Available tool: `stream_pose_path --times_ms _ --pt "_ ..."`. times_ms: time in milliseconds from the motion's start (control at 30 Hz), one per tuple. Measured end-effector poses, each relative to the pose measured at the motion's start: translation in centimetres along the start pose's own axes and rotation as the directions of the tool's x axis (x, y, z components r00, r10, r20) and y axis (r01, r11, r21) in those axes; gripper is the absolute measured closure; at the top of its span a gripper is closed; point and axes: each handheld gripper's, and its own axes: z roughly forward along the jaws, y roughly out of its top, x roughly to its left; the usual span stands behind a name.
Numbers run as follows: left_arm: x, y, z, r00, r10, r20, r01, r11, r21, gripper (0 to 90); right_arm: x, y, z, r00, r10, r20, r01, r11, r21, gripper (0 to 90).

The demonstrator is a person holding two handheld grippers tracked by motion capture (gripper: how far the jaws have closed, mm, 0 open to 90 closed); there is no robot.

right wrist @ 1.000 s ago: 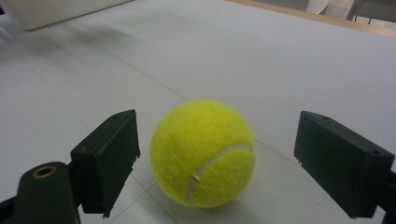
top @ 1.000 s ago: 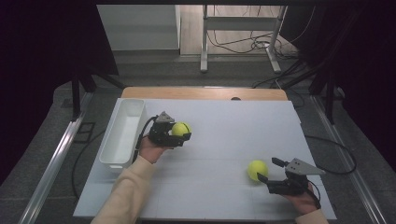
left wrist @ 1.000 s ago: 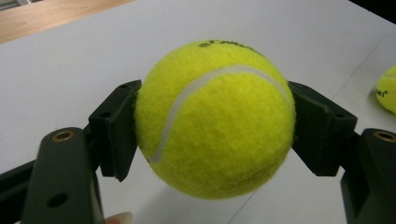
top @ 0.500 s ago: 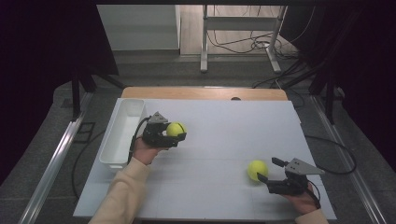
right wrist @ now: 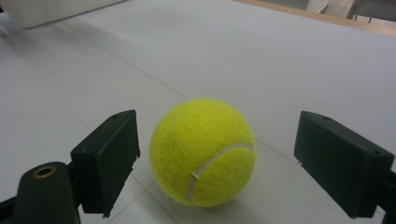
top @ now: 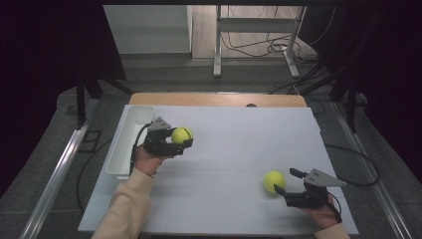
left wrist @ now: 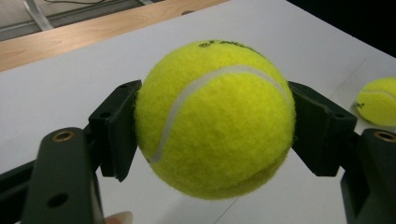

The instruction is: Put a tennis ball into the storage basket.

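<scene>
My left gripper (top: 180, 139) is shut on a yellow tennis ball (top: 181, 134) and holds it above the white table, just right of the white tray (top: 130, 130). In the left gripper view the ball (left wrist: 215, 119) is pressed between both black pads, clear of the tabletop. A second tennis ball (top: 274, 181) rests on the table at the front right. My right gripper (top: 285, 182) stands open beside it; in the right gripper view this ball (right wrist: 202, 151) lies between the two spread jaws, and neither pad touches it. The second ball (left wrist: 379, 101) also appears far right in the left gripper view.
A long white tray stands along the table's left edge. A wooden strip (top: 214, 99) runs along the far edge of the white tabletop (top: 234, 144). Cables and a metal stand lie on the floor beyond the table.
My left gripper has carried its ball up and to the left, toward the tray. The right gripper and the ball in front of it have stayed put.
</scene>
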Motion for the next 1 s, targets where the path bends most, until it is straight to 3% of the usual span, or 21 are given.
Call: stream_pose_path --times_ms 1000 --pt "1.1 0.5 -3.5 0.9989 -0.036 -0.029 0.035 0.9976 -0.060 26.0 0.0 0.0 0.0 1.0000 0.001 0.001 -0.001 1.000 -0.005 14.7"
